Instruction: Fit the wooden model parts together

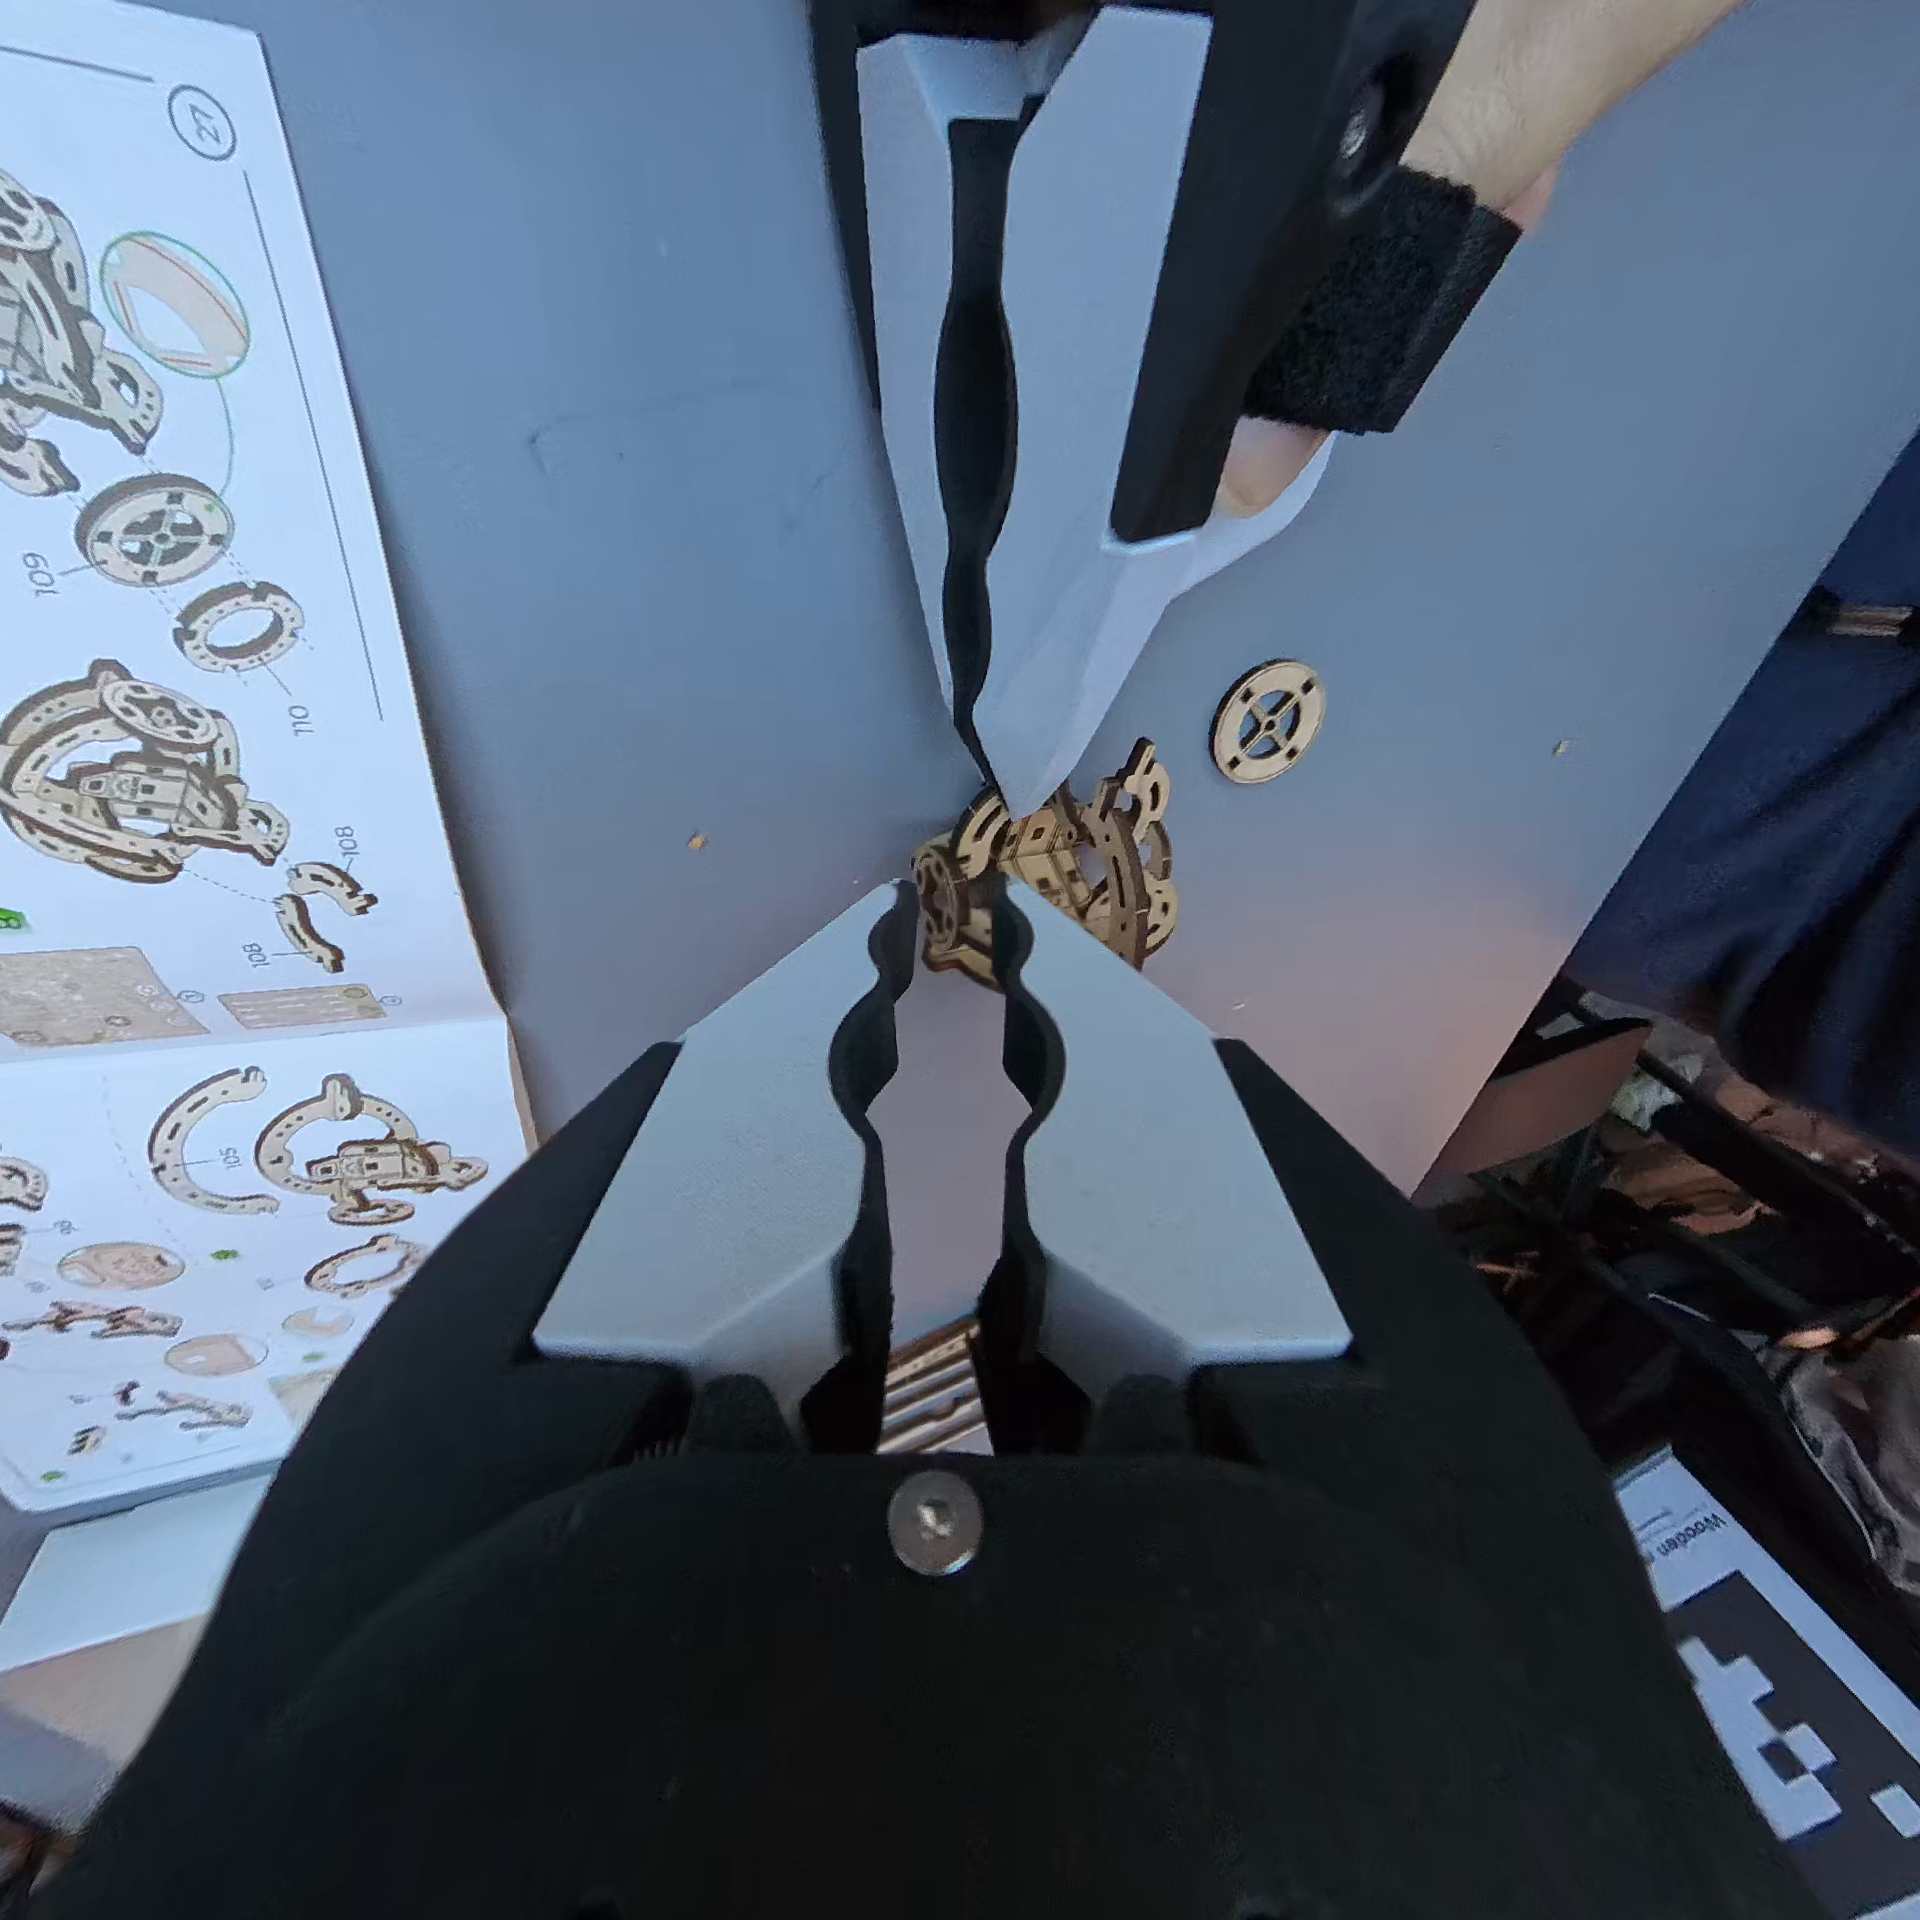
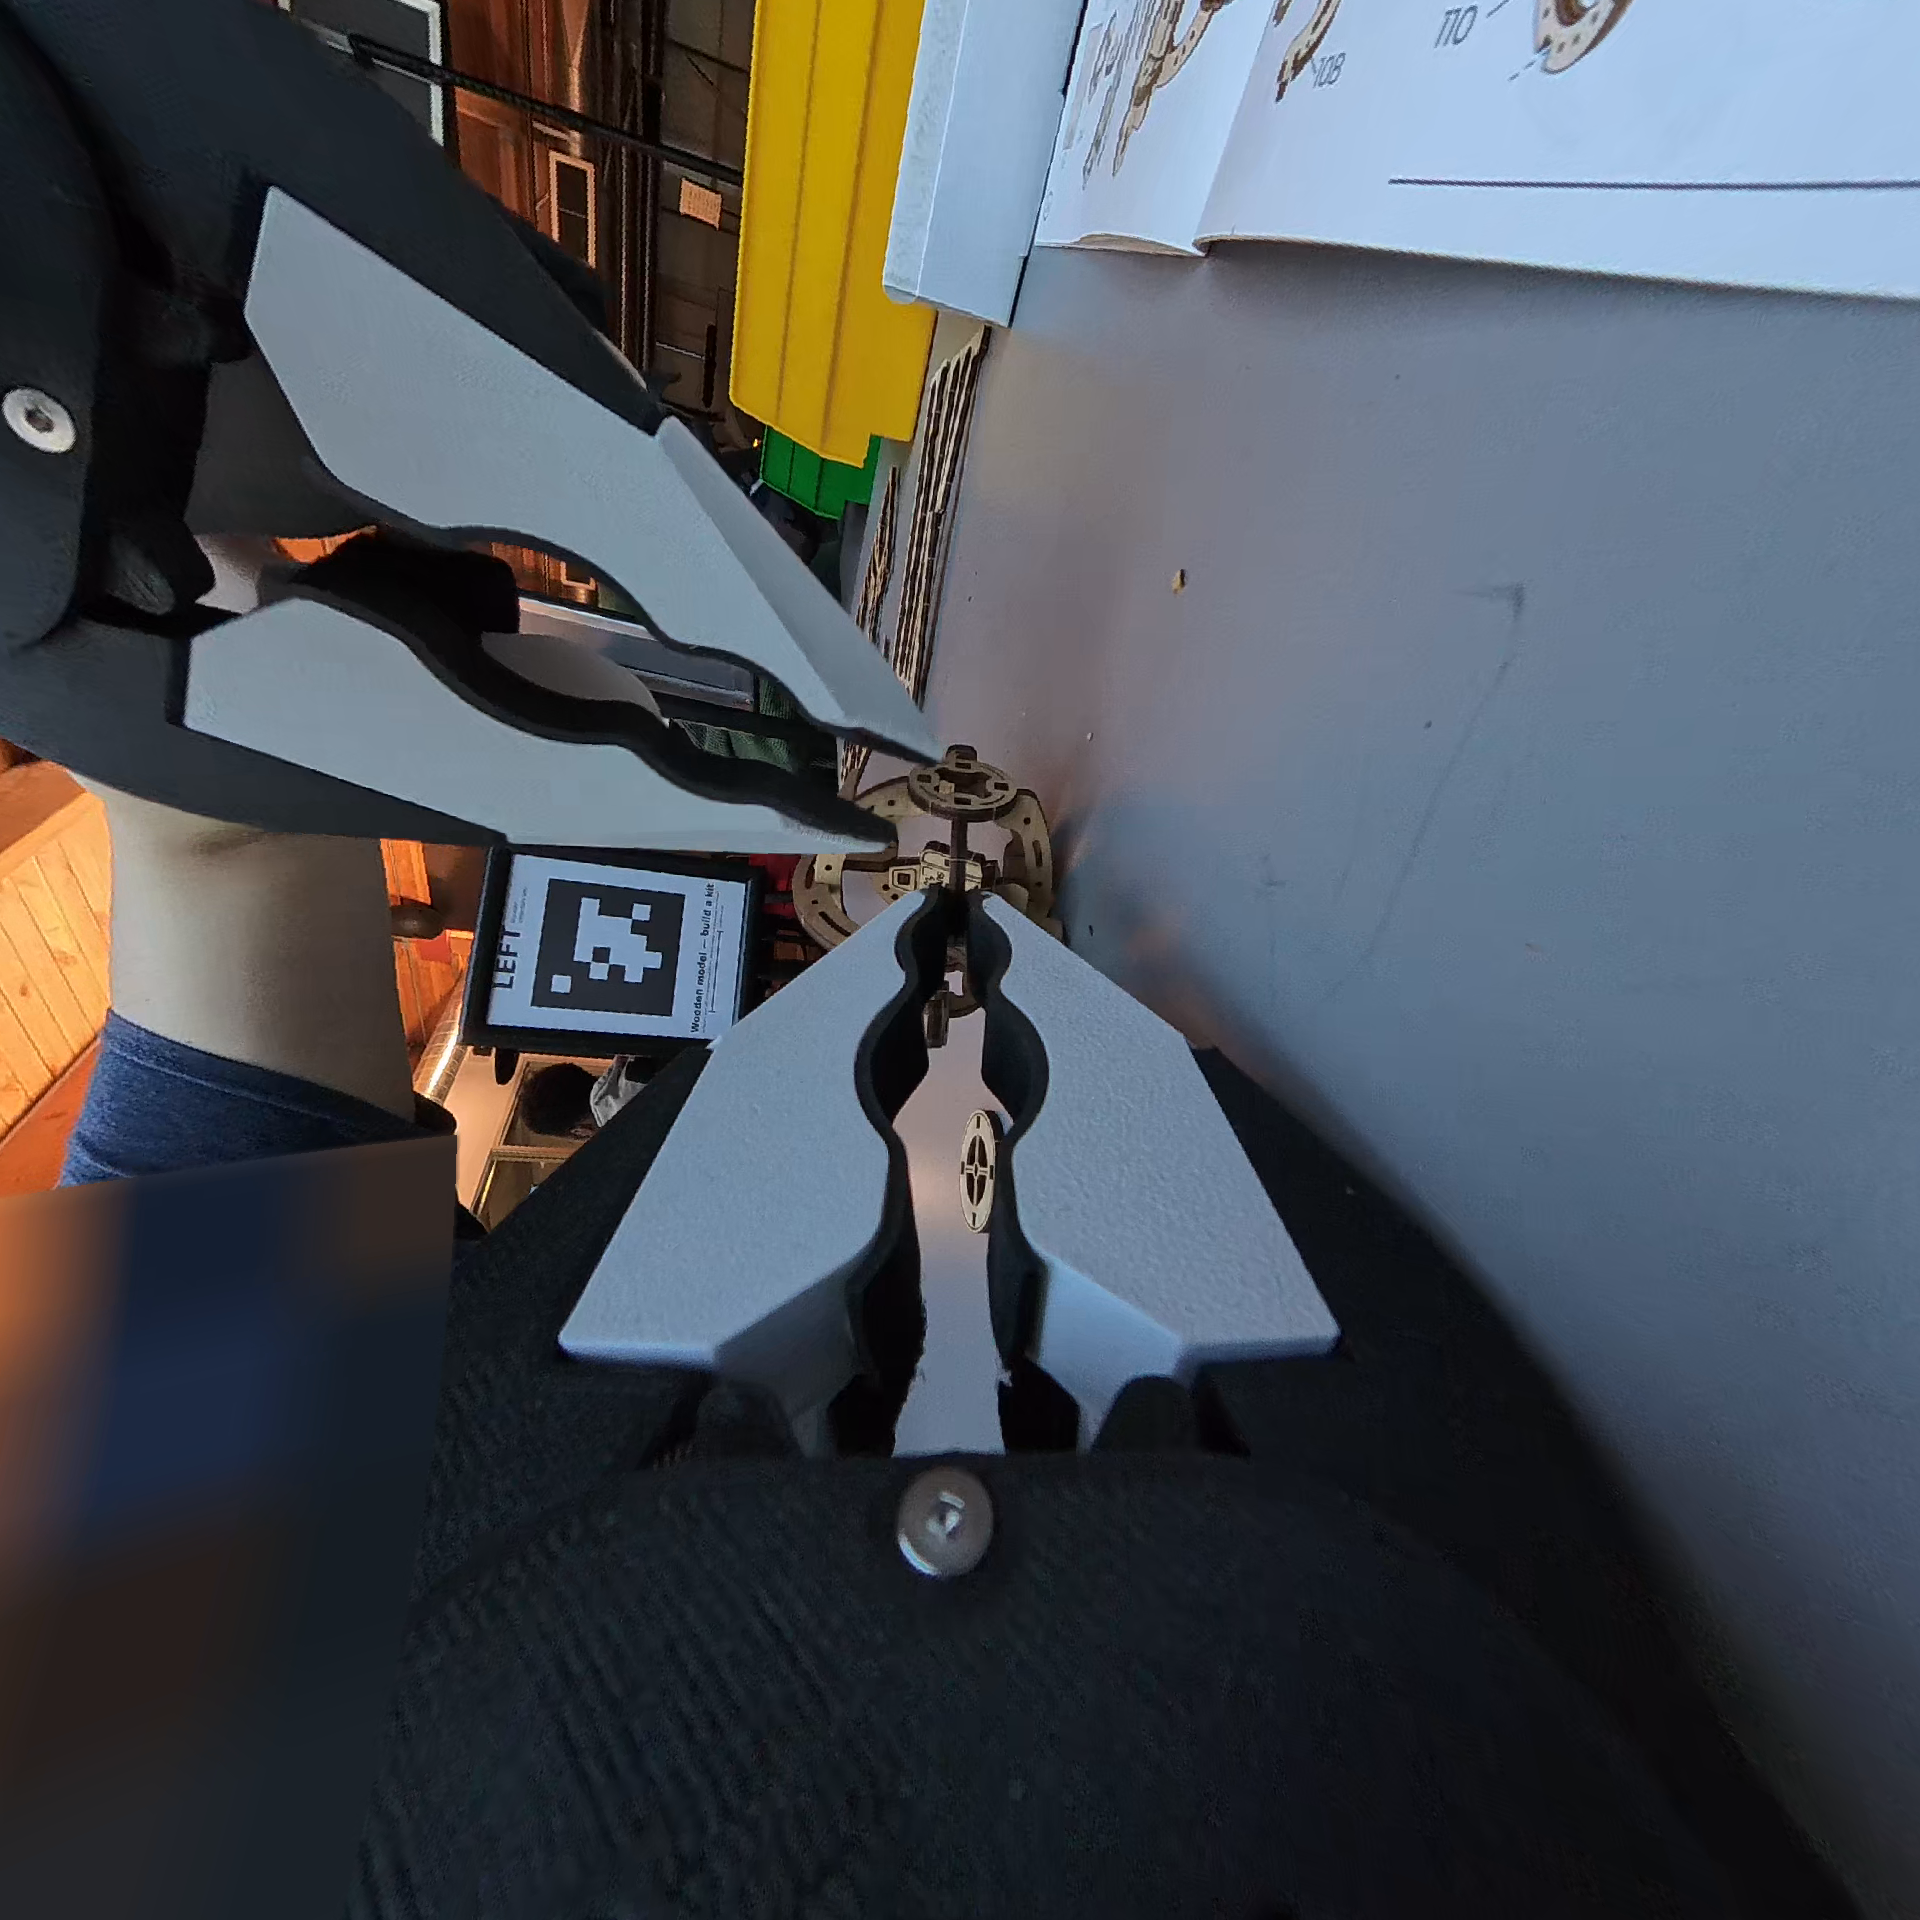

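Note:
The wooden model [image 1: 1091,873], a small ringed assembly with a spoked wheel [image 1: 940,920], sits just above the grey table [image 1: 623,416]. My left gripper [image 1: 954,909] is closed on the wheel end. My right gripper [image 1: 992,795] comes in from the top of the left wrist view, shut on the model's upper rim. In the right wrist view my right gripper [image 2: 953,906] pinches a thin part of the model [image 2: 925,873], and the left gripper [image 2: 914,795] holds the wheel [image 2: 961,790] from the upper left. A loose wooden spoked disc [image 1: 1268,722] lies beside the model.
An open instruction booklet [image 1: 208,623] lies on the table's left; it shows too in the right wrist view [image 2: 1558,125]. A sheet of wooden parts [image 2: 930,499] lies by the table edge near a yellow block [image 2: 831,208]. A marker card [image 2: 613,945] stands beyond. A person's hand [image 1: 1507,104] holds the right gripper. My left and right fingertips are right by each other.

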A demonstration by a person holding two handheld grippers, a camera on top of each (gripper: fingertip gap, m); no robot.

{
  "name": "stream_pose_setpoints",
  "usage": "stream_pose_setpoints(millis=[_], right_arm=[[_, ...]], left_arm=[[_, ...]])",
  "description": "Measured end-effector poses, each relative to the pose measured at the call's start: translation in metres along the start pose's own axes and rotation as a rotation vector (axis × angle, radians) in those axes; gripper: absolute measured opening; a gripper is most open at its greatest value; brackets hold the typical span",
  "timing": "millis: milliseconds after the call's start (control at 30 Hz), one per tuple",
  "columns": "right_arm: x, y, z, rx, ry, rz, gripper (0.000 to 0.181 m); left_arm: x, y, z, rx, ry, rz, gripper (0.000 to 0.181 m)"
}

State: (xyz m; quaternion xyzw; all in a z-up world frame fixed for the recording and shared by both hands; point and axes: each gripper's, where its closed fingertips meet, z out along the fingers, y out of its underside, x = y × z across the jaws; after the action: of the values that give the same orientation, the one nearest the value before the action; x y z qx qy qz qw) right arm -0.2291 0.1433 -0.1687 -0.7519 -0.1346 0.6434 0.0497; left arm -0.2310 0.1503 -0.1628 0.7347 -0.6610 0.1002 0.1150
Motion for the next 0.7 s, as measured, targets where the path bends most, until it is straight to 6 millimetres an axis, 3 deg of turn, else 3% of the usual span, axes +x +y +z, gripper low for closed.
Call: stream_pose_setpoints(millis=[267,700], right_arm=[[0.0001,-0.0013,-0.0002,0.010,0.002,-0.002,0.000],[0.0011,-0.0026,0.0001,0.017,0.011,-0.005,0.000]], left_arm=[[0.0032,-0.0032,-0.0019,0.044,0.089,-0.017,0.008],[0.0001,-0.0033,0.0030,-0.034,-0.015,0.021,0.019]])
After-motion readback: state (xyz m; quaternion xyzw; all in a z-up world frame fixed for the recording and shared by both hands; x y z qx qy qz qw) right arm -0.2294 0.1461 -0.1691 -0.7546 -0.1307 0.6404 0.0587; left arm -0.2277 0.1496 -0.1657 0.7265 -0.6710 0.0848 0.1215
